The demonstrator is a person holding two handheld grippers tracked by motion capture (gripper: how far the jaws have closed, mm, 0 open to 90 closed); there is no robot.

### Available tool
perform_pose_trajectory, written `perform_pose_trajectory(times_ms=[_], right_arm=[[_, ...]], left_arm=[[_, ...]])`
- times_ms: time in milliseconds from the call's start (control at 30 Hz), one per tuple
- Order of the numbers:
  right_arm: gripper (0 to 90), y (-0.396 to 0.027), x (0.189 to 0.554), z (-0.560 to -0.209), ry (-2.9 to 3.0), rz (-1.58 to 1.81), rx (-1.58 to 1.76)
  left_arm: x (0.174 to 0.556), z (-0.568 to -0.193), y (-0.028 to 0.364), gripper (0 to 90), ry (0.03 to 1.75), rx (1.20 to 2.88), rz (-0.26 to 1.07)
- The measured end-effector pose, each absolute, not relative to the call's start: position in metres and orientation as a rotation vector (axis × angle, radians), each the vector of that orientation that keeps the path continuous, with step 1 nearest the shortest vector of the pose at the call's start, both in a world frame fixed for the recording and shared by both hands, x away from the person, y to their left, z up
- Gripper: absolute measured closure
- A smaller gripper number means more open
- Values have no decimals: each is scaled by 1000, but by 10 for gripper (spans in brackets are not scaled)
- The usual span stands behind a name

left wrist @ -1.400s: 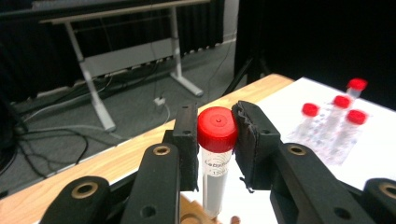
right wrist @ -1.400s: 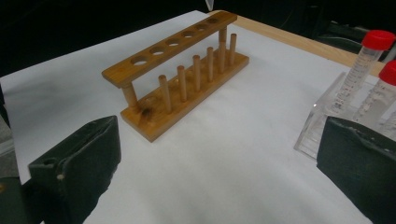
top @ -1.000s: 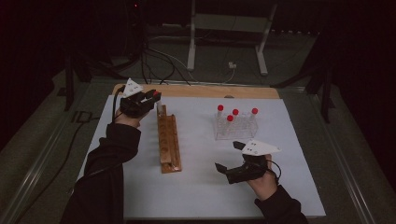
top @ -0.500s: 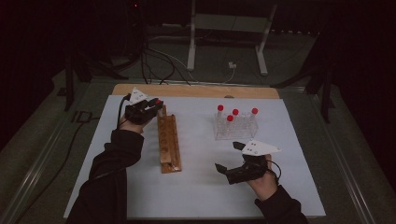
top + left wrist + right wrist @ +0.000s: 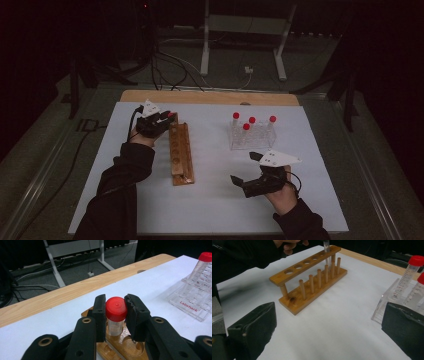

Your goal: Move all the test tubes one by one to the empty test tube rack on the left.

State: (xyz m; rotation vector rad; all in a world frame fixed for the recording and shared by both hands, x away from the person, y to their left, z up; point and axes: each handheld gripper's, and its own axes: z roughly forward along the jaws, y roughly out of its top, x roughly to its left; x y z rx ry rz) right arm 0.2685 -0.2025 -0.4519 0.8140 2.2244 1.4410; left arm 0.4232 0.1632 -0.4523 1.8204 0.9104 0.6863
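A red-capped tube [image 5: 115, 315] stands upright at the far end of the wooden rack [image 5: 180, 152], its lower part down in the end hole. The left tool [image 5: 115, 312] clamps it just under the cap, one jaw on either side. In the high view the left tool [image 5: 156, 121] sits over that far end of the rack, with the forearm in a dark sleeve reaching up from the bottom edge along the rack's left side. The right tool [image 5: 250, 170] rests low on the white surface [image 5: 210, 210], well apart from the rack, its jaws spread wide with nothing between them and aimed toward the rack. Behind it stands a clear holder [image 5: 250, 137] with four more red-capped tubes.
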Motion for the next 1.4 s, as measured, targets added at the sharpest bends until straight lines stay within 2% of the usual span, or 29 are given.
perform_pose_trajectory(times_ms=[567, 767, 967, 1067, 1133, 1200, 1300, 1400], right_arm=[[0, -205, 269, -449, 2206, 1477, 822], [0, -212, 271, -446, 2189, 1528, 818], [0, -220, 274, -436, 2172, 1513, 821], [0, -224, 278, -431, 2149, 1491, 828], [0, -227, 282, -427, 2118, 1481, 838], [0, -232, 290, -423, 2085, 1460, 859], [0, -234, 296, -421, 2067, 1443, 876], [0, -238, 305, -418, 2039, 1414, 899]], left_arm=[[422, -451, 163, 701, 931, 1833, 690], [415, -442, 170, 481, 918, 1801, 686], [397, -427, 180, 307, 840, 1742, 603], [384, -420, 181, 171, 792, 1749, 568], [374, -417, 183, 137, 760, 1736, 544], [364, -416, 184, 57, 725, 1729, 512], [348, -415, 184, 20, 672, 1738, 477], [334, -417, 183, 20, 636, 1759, 456]])
